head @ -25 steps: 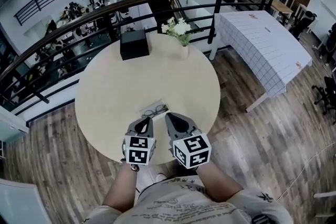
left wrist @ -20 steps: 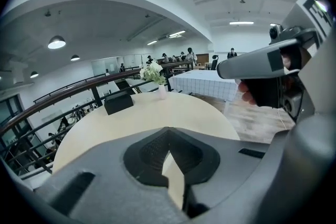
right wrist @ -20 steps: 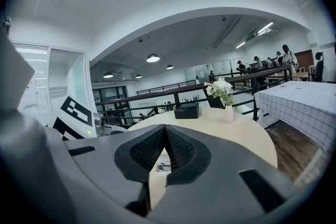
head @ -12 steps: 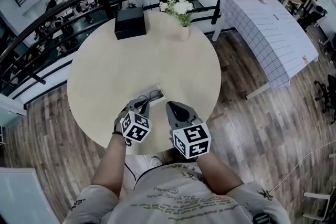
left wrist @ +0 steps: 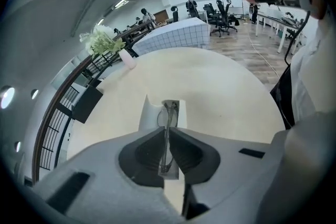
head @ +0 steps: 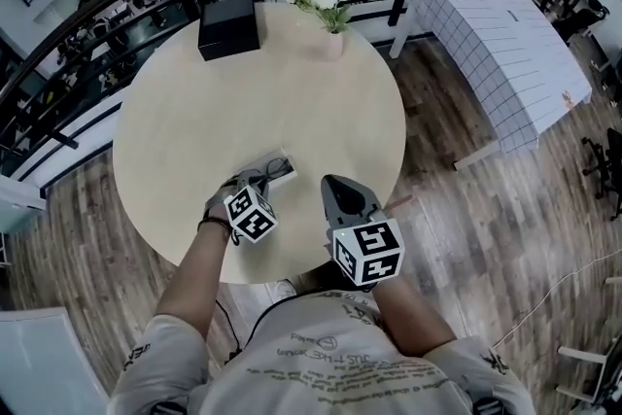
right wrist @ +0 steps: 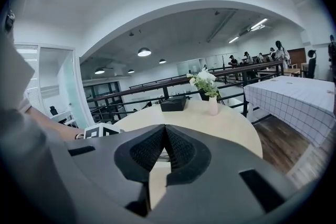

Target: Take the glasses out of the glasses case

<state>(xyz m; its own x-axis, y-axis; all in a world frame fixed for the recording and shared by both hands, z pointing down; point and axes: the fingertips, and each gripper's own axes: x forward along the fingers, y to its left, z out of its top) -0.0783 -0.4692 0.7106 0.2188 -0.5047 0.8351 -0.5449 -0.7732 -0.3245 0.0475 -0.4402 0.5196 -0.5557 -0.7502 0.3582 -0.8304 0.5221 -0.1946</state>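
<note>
On the near half of the counter, left tongs pinch the glasses by their thin frame, far end over the open white case. Right tongs are closed on nothing, off to the side. Risk: the narrow grip lets the frame pivot or slip, and the unheld case may drag along.
</note>
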